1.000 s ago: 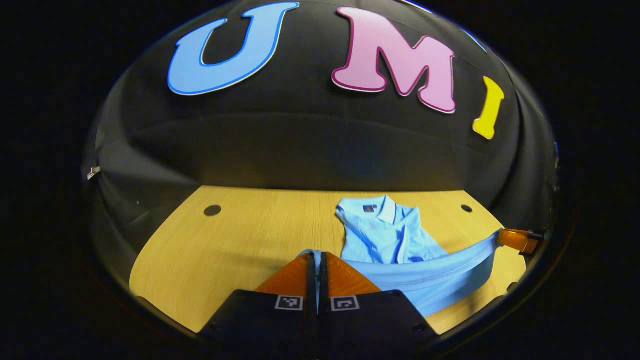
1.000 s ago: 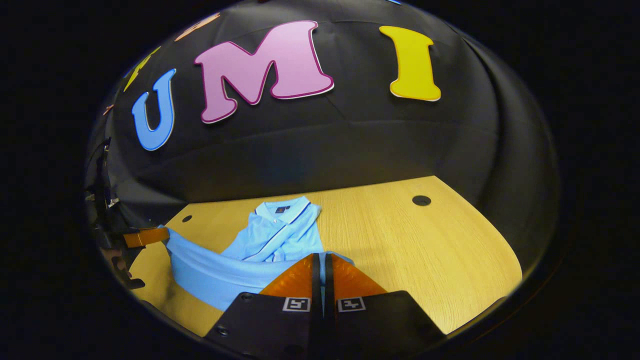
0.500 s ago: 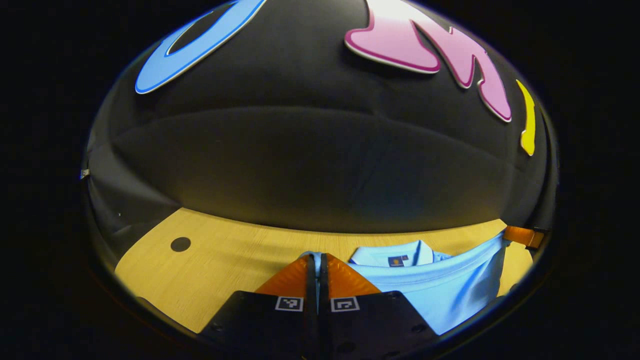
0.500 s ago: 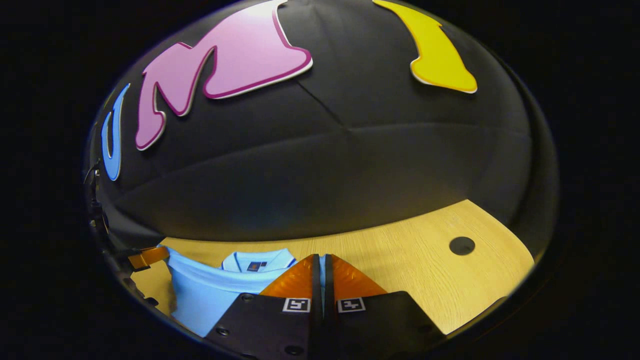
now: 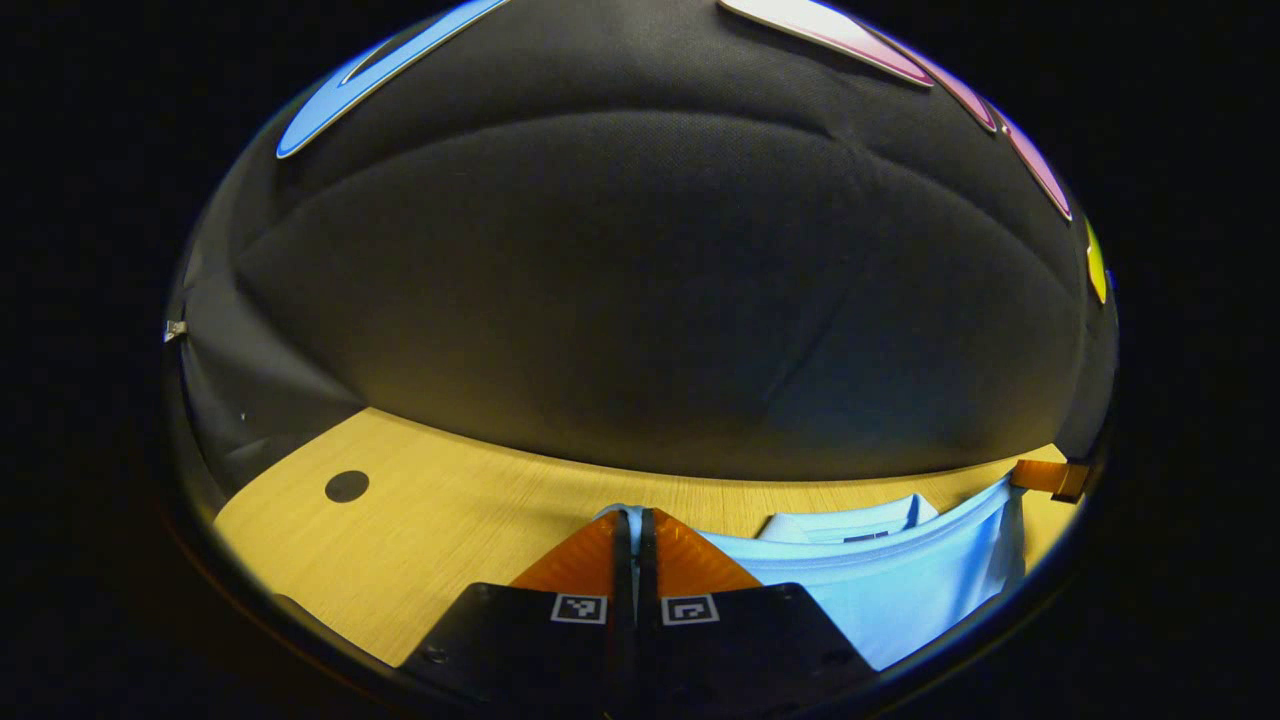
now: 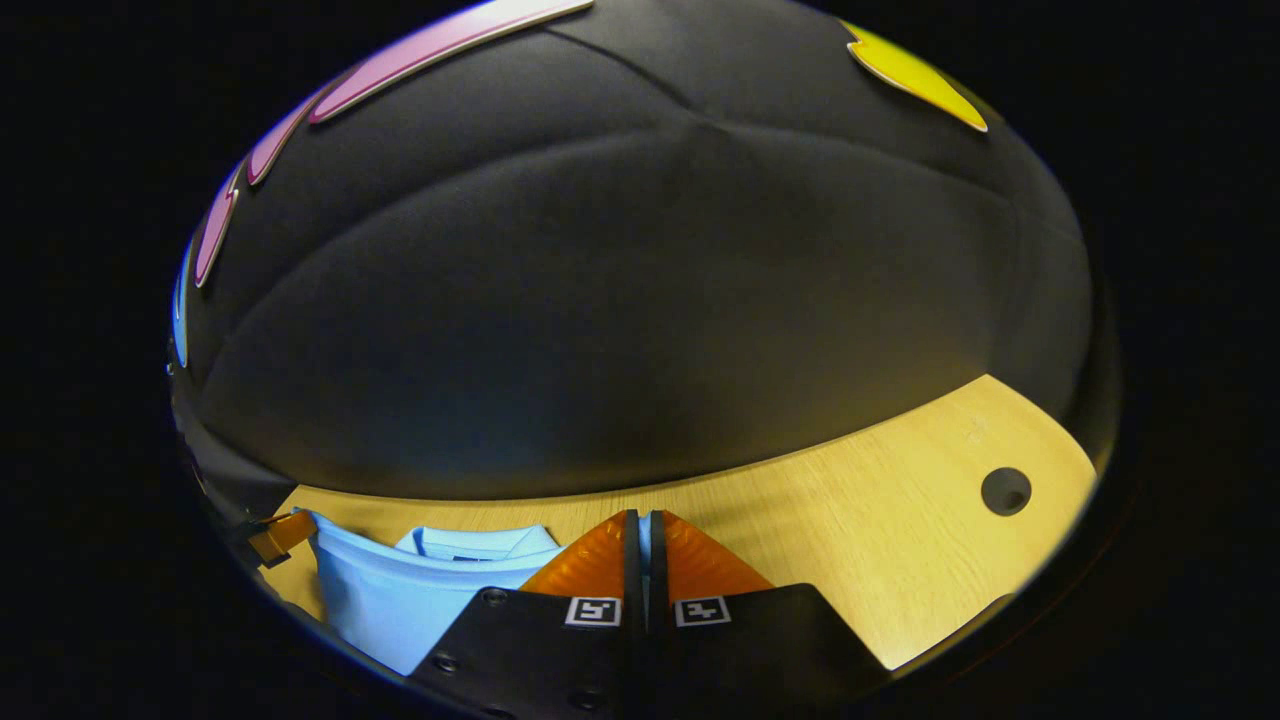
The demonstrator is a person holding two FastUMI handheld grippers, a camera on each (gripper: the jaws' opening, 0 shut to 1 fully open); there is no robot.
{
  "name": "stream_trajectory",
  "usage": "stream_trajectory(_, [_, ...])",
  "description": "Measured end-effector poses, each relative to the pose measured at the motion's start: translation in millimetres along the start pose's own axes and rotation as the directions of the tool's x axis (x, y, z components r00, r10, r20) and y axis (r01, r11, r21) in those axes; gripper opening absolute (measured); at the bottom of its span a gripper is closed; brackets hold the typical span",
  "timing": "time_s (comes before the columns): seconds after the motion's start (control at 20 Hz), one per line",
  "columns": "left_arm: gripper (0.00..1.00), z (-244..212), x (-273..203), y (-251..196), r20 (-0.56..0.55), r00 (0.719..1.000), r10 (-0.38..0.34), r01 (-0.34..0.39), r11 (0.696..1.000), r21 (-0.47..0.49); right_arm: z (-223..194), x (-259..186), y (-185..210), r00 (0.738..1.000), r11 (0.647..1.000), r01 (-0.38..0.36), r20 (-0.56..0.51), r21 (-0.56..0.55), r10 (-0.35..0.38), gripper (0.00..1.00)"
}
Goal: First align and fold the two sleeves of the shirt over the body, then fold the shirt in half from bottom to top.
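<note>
Both grippers have their fingers pinched tight on the light blue polo shirt (image 5: 900, 590): left gripper (image 5: 633, 520) and right gripper (image 6: 640, 522) each grip a hem corner, stretched over the collar on the wooden surface (image 5: 450, 520).

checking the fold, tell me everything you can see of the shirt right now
The shirt is light blue, soft knit-looking fabric with a collar lying on the wooden table near the back wall. Its lower edge is lifted and stretched as a band between the two grippers: the left gripper and the right gripper are each shut on a corner of that edge. The raised band stands in front of the collar and hides most of the body.
</note>
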State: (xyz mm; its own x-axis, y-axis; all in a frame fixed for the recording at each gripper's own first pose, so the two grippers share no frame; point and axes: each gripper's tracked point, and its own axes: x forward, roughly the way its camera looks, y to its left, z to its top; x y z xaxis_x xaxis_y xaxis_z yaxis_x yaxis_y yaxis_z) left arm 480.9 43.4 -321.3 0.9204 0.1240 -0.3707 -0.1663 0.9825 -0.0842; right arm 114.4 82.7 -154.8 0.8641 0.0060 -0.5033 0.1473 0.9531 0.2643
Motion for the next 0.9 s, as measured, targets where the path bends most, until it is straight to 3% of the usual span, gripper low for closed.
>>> stream_trajectory(0.15, [0.06,-5,-1,4,-0.028,1.000,0.001,0.001,0.999,0.047,-15,4,-2,0.999,1.000,0.017,-0.038,0.002,-0.017,0.05])
stream_trajectory(0.45, [0.06,-12,1,2,-0.044,0.999,-0.008,0.010,0.998,0.055,-25,8,-4,0.997,0.999,0.040,-0.060,0.025,-0.038,0.05])
stream_trajectory(0.5, [0.01,-14,1,3,-0.058,0.998,-0.009,0.012,0.998,0.054,-26,7,-3,0.997,0.998,0.041,-0.065,0.040,-0.038,0.05])
stream_trajectory(0.75, [0.16,-24,4,6,-0.074,0.997,-0.001,0.006,0.998,0.068,-26,6,-7,0.994,0.995,0.090,-0.063,0.039,-0.087,0.07])
stream_trajectory(0.8, [0.31,-25,5,9,-0.075,0.997,0.004,0.001,0.997,0.071,-26,5,-6,0.994,0.995,0.086,-0.066,0.041,-0.084,0.08])
stream_trajectory(0.85, [0.42,-26,4,8,-0.082,0.997,-0.001,0.006,0.998,0.068,-27,6,-10,0.994,0.995,0.089,-0.071,0.044,-0.086,0.19])
stream_trajectory(0.9, [0.56,-26,5,6,-0.085,0.996,0.001,0.005,0.998,0.065,-27,5,-10,0.993,0.995,0.090,-0.075,0.040,-0.087,0.15])
